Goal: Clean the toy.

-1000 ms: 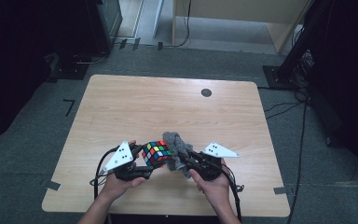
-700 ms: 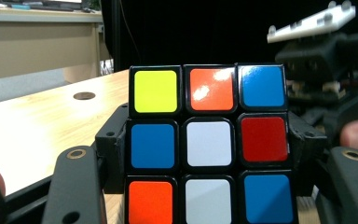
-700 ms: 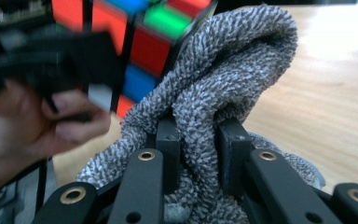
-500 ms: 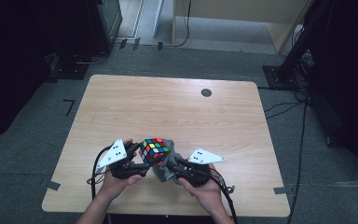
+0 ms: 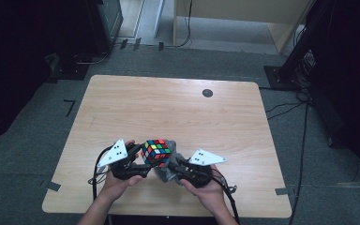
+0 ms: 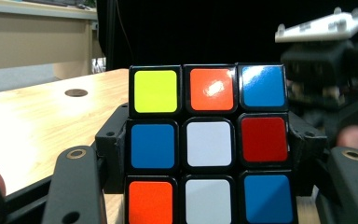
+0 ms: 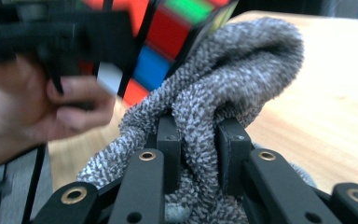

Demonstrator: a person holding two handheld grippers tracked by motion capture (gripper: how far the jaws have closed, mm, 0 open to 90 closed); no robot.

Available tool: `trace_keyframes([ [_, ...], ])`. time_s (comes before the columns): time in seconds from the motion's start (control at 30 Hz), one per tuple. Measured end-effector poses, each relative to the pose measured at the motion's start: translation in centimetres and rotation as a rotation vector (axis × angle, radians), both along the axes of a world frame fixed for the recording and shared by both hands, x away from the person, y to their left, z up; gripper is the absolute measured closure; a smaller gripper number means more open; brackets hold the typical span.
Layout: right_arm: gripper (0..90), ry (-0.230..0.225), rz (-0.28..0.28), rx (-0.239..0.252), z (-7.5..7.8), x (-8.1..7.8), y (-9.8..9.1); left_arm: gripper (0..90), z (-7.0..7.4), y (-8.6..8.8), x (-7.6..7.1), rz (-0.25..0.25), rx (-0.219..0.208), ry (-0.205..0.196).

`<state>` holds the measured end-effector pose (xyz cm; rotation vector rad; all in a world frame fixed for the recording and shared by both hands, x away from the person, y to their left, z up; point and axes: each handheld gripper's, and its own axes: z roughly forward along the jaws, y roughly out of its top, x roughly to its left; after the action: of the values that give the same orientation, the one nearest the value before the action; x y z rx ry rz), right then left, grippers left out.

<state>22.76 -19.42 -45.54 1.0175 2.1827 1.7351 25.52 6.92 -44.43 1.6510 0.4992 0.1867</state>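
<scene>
A scrambled Rubik's cube is held above the table's near edge, with my left gripper shut on it from the left. In the left gripper view the cube sits between the two black jaws, which press on its sides. My right gripper is shut on a bunched grey cloth that touches the cube's lower right side. In the right gripper view the pads pinch a fold of the cloth at the right gripper, and the cloth presses against the blurred cube.
The wooden table has a small dark round hole at the far right. Cables trail from both grippers over the near edge. Dark equipment and a stand surround the table on grey floor.
The right gripper with the cloth has shifted left and nearer, from the cube's upper right side down to its lower right. The left gripper and the cube have stayed put.
</scene>
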Motion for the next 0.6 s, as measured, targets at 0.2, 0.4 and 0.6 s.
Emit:
trace_keyframes([
  [0.2,75.6,-0.014,-0.033,0.033,0.1,0.0,-0.5,34.1,0.0,-0.2,0.0,0.003,0.007,0.004],
  [0.4,75.3,0.029,0.039,-0.017,-1.1,-0.1,1.2,34.1,0.1,0.3,0.2,0.031,-0.029,0.021],
  [0.6,75.6,0.068,0.055,0.023,-1.4,-0.4,1.9,34.2,0.2,0.2,0.0,0.081,-0.088,0.021],
])
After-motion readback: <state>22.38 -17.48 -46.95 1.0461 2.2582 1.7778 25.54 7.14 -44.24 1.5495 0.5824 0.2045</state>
